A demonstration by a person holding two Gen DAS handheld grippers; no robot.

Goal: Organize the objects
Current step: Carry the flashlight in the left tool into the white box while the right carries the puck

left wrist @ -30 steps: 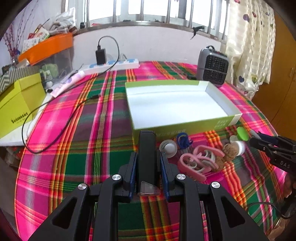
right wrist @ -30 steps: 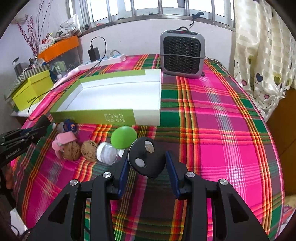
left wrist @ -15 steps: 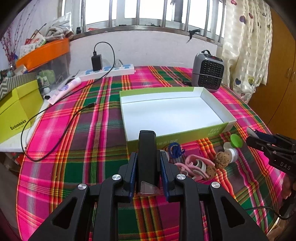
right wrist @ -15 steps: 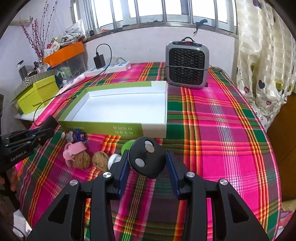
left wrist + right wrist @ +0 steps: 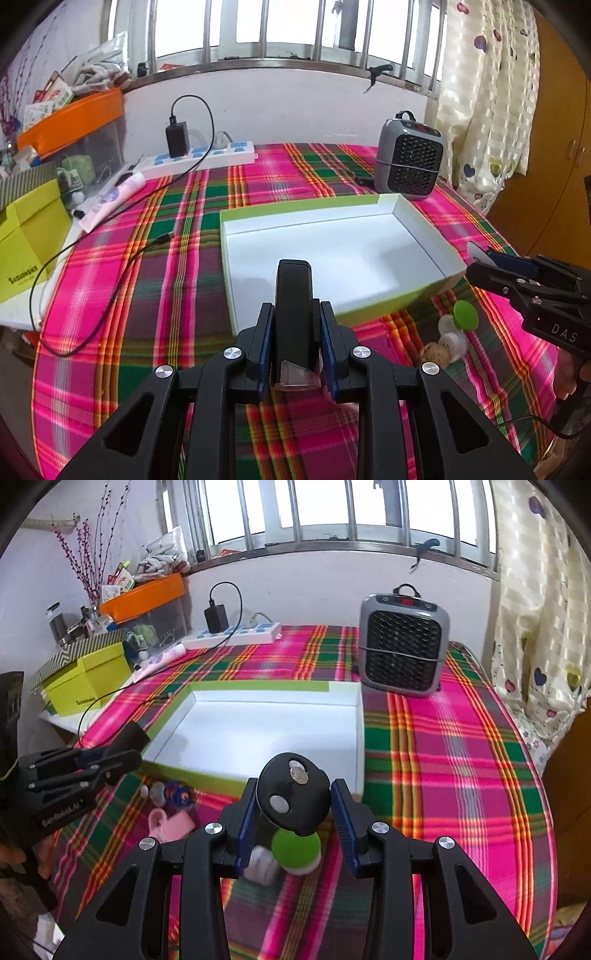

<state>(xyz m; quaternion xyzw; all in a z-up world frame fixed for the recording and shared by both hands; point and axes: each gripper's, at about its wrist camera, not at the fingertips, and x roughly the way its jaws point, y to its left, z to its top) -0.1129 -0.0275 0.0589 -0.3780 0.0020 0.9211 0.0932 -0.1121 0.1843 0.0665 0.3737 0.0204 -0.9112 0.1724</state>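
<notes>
Ideally both loads travel over the box [image 5: 424, 291] wall before release: the left gripper [image 5: 295, 332] is clamped tight on a black bar [image 5: 294, 295], the right gripper [image 5: 293, 812] part-open around a black knob [image 5: 293, 794], both held above the near rim.

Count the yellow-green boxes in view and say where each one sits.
2. The open white-lined tray box lies mid-table on the plaid cloth. The closed lime box sits at the table's left edge near the orange bin. Others may hide in that clutter.
</notes>
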